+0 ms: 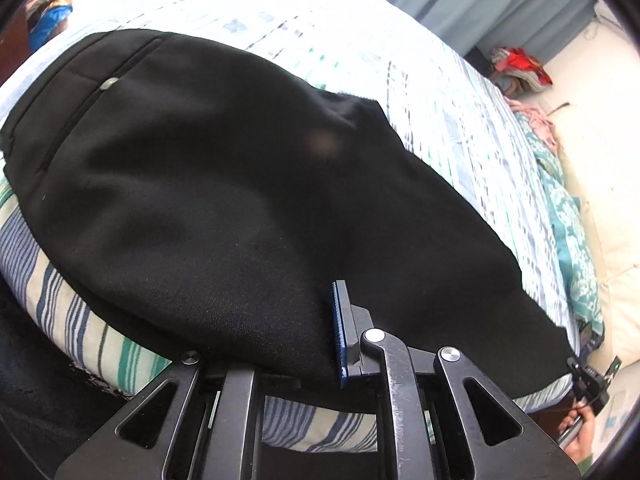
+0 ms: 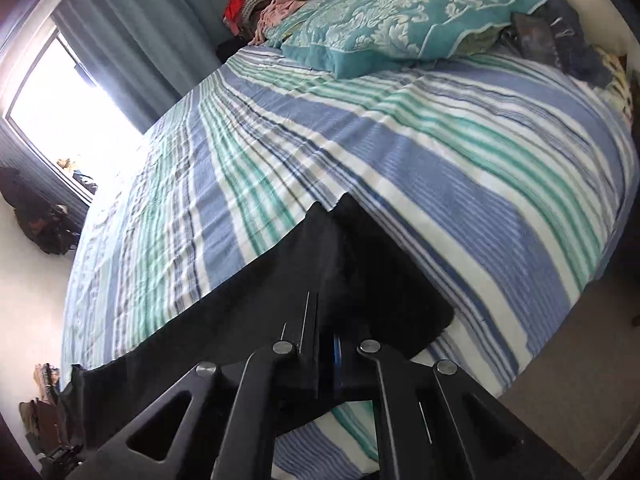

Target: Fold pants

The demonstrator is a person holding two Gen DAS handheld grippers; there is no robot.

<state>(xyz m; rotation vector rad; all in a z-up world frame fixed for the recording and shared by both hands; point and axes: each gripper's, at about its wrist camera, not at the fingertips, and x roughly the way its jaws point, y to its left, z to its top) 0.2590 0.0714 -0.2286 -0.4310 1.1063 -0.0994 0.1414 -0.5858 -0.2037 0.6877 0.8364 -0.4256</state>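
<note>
Black pants [image 1: 224,184] lie flat along the near edge of the striped bed [image 1: 420,80], waistband and a buttoned back pocket [image 1: 108,85] at the left. My left gripper [image 1: 320,332] sits at the pants' near edge; its blue-padded right finger [image 1: 339,332] shows, the left finger is hidden under the cloth, so it grips the fabric. In the right wrist view the pants' leg end [image 2: 360,280] lies on the bed [image 2: 440,152], and my right gripper [image 2: 326,344] is shut on its hem. The right gripper also shows at the far right of the left wrist view [image 1: 592,380].
Teal patterned pillows [image 2: 400,20] and dark clothes [image 2: 560,40] lie at the head of the bed. A pile of red and pink clothes [image 2: 256,4] sits by the blue curtains [image 2: 140,32]. A bright window [image 2: 68,92] is at the left. Carpet [image 2: 580,360] lies beside the bed.
</note>
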